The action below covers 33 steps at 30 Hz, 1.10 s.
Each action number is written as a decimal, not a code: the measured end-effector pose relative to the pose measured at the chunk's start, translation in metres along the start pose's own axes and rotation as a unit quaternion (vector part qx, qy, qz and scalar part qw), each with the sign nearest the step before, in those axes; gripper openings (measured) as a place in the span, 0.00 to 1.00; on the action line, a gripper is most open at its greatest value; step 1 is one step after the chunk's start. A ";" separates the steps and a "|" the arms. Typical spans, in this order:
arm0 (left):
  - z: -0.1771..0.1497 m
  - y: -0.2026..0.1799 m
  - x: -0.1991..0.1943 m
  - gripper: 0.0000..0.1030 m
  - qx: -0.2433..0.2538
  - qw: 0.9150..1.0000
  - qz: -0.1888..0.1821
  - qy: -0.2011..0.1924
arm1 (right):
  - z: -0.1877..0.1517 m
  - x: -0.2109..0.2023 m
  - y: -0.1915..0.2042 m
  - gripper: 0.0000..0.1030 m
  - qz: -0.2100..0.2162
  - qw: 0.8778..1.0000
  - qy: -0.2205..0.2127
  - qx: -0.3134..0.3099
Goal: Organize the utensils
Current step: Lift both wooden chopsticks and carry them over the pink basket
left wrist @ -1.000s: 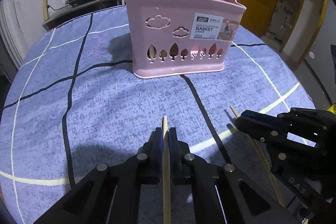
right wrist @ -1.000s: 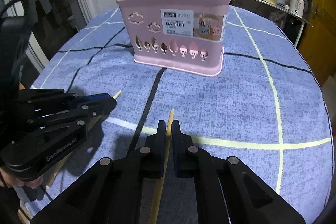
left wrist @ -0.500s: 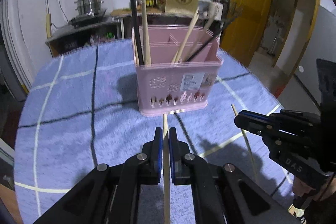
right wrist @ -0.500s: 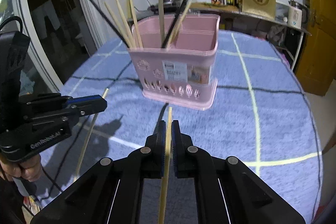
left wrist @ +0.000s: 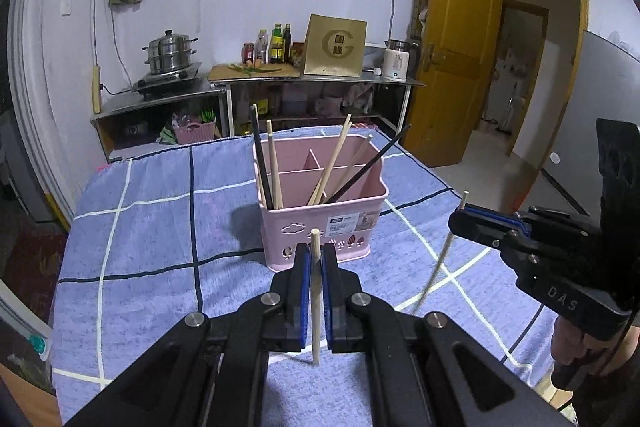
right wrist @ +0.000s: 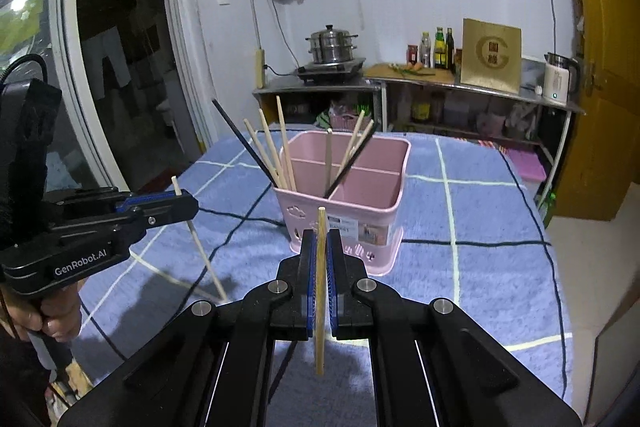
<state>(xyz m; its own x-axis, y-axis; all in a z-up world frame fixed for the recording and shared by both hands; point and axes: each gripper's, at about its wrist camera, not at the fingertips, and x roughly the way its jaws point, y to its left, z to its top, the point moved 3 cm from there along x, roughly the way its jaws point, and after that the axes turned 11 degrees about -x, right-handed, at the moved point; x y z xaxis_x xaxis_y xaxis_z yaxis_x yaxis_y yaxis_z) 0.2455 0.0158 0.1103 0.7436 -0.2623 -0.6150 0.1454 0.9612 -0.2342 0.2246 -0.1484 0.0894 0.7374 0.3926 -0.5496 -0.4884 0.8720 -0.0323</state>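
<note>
Above the tablecloth — both grippers clamp chopsticks.

Home kitchen. A steamer pot sits on a cooktop along a metal surface carrying sauce bottles, a cutting board and kettle; a yellow wooden door stands open.

Open tablecloth is seen on every side of the pink basket, so a way past is left. Its front compartments are crowded by leaning chopsticks; the back compartments appear clear, though partly hidden.
</note>
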 end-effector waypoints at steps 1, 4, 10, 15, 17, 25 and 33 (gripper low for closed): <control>-0.001 -0.001 -0.002 0.05 0.002 1.000 -0.001 -0.001 | 0.000 -0.001 0.000 0.05 0.001 1.000 -0.002 -0.002; -0.001 -0.005 -0.004 0.05 0.005 1.000 -0.002 -0.001 | 0.001 -0.003 0.003 0.04 0.001 1.000 -0.004 -0.005; 0.000 -0.009 -0.008 0.05 0.008 1.000 -0.008 -0.002 | 0.000 -0.006 0.005 0.04 0.004 1.000 -0.006 -0.013; 0.004 -0.009 -0.010 0.05 0.008 1.000 -0.012 -0.004 | 0.004 -0.010 0.004 0.04 0.003 1.000 -0.012 -0.016; 0.008 -0.010 -0.011 0.05 0.008 1.000 -0.013 -0.004 | 0.006 -0.011 0.003 0.04 0.002 1.000 -0.014 -0.017; 0.040 -0.014 -0.021 0.05 0.010 0.999 -0.017 -0.025 | 0.031 -0.016 0.001 0.04 -0.002 0.999 -0.040 -0.027; 0.085 -0.019 -0.034 0.05 0.008 0.998 -0.022 -0.059 | 0.068 -0.017 -0.005 0.04 0.004 0.997 -0.080 -0.019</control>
<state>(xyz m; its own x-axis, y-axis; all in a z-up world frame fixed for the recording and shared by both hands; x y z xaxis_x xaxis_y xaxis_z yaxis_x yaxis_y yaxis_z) 0.2726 0.0137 0.2001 0.8078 -0.2926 -0.5118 0.1888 0.9508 -0.2456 0.2460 -0.1398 0.1555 0.7961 0.4444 -0.4107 -0.5106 0.8576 -0.0617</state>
